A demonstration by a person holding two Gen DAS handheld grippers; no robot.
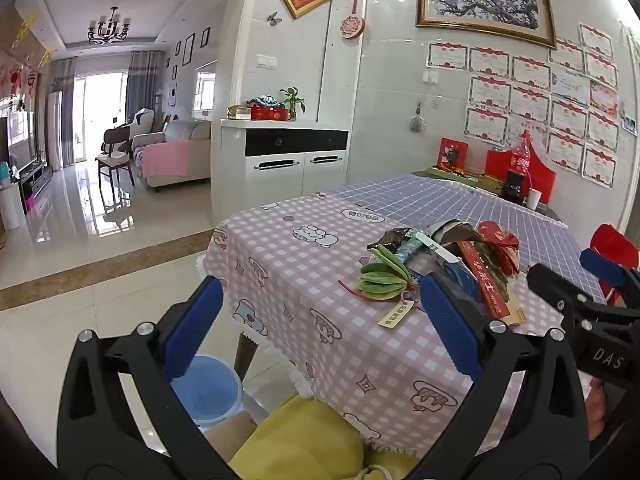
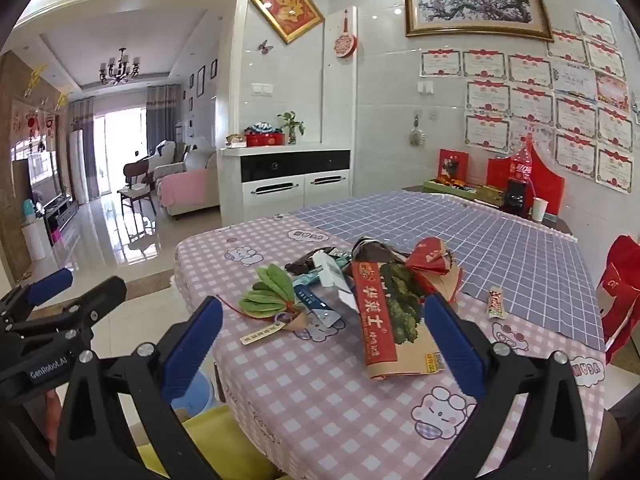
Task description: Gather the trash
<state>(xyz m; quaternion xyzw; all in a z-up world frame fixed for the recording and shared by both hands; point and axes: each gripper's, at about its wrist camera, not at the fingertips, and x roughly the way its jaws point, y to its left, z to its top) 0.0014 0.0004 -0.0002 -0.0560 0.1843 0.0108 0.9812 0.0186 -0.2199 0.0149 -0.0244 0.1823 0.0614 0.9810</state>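
Left wrist view: both tools, left tool (image 1: 320,320) and right tool (image 2: 324,336), tilt slightly downward, jaws apart, short of the trash pile (image 2: 360,292).

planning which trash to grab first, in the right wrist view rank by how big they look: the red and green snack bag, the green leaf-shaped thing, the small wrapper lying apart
1. red and green snack bag
2. green leaf-shaped thing
3. small wrapper

The bag lies nearest the camera, which inflates it somewhat.

Both wrist views look forward and slightly down from the near edge of the surface (image 1: 304,264), close in. The left view sits further left, the right further right; both share the trash pile (image 2: 372,292) and back wall.
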